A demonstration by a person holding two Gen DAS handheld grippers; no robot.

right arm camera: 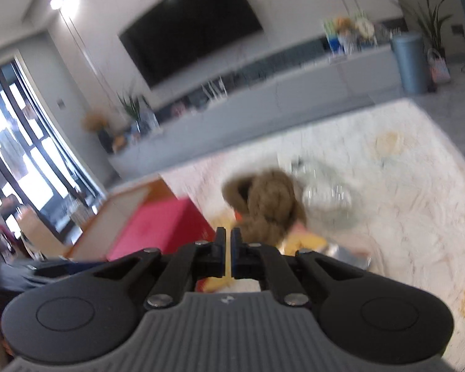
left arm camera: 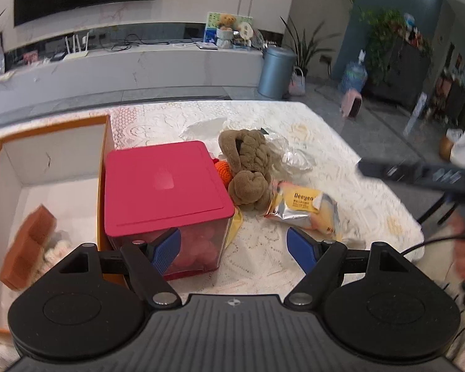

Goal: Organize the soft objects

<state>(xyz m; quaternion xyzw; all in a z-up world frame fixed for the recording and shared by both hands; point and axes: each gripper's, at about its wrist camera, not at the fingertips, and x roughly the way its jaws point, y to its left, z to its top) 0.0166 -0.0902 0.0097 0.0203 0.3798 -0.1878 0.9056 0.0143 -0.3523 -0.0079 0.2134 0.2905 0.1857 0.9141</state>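
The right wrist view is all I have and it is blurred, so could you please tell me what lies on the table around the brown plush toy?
Observer: Beside the brown plush toy lies a yellow and silver snack packet printed "Deeyeo".
Operator: Thank you. Is the pink box open?
Observer: No, the pink-lidded box is closed, and its clear wall shows pink things inside.
Operator: And the left tool?
Observer: The left tool is open, with nothing between its blue pads, low over the table near that box.
Operator: Is anything in the orange-edged tray?
Observer: Yes, the orange-edged tray holds an orange-brown block.
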